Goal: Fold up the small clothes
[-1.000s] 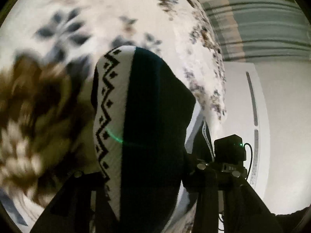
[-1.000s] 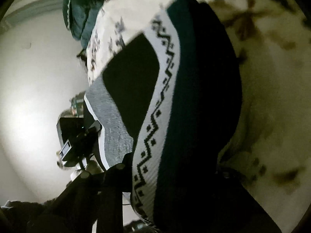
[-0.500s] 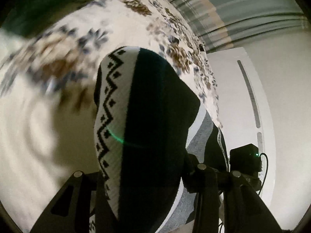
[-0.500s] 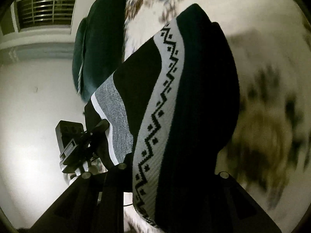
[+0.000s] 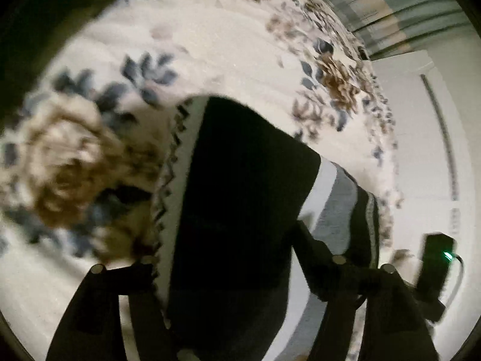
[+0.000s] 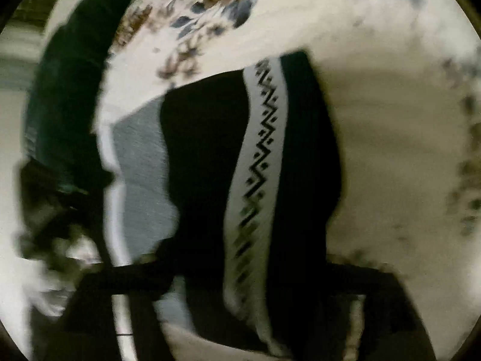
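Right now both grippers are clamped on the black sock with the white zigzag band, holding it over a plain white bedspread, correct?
Not quite: the bedspread is floral, white with brown and blue flowers, as the left wrist view shows. The rest holds: the left gripper and right gripper both grip the black sock with its white zigzag band.

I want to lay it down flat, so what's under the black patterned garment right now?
A white floral bedspread lies under the black patterned garment; the patch directly beneath it is hidden.
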